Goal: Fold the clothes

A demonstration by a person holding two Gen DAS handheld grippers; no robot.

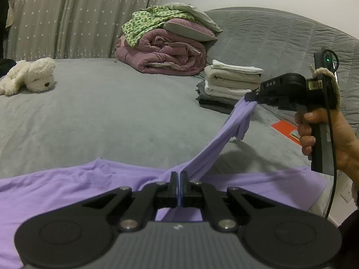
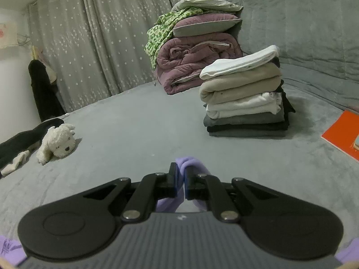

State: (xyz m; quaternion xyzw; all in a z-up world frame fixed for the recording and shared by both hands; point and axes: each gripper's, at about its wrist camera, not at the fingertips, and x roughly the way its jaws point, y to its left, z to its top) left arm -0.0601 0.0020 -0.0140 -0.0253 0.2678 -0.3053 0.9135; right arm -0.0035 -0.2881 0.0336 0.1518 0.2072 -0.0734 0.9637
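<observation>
Closest to me, the left gripper (image 1: 179,187) has its black jaws pinched tight on a fold of the soft lilac-purple cotton garment (image 1: 67,192), which lies spread and rumpled across the near edge of the grey plush bed cover (image 1: 112,116). From that pinch a band of the same cloth rises taut to the right gripper (image 1: 252,96), held up off the bed by a hand (image 1: 325,139) wrapped round its black handle. Its jaws are closed on a bunched wad of the purple fabric, which bulges out past the tips in its own camera's view.

I'd say this piece is only at the start of its fold: most of it is still loose and wrinkled, one edge lifted, nothing laid over yet.

Further back stands the finished work, a neat stack of folded clothes (image 2: 243,96) in white, beige, grey and black. An orange flat booklet (image 2: 341,132) lies to its right. Off to the left a white fluffy toy dog (image 2: 57,143) lies beside some dark clothing (image 2: 20,141), possibly still waiting its turn. Behind all that sits a rolled mauve quilt (image 1: 163,53) under a pillow and a green patterned cloth (image 1: 148,22), against the star-print grey curtain (image 1: 67,15).
</observation>
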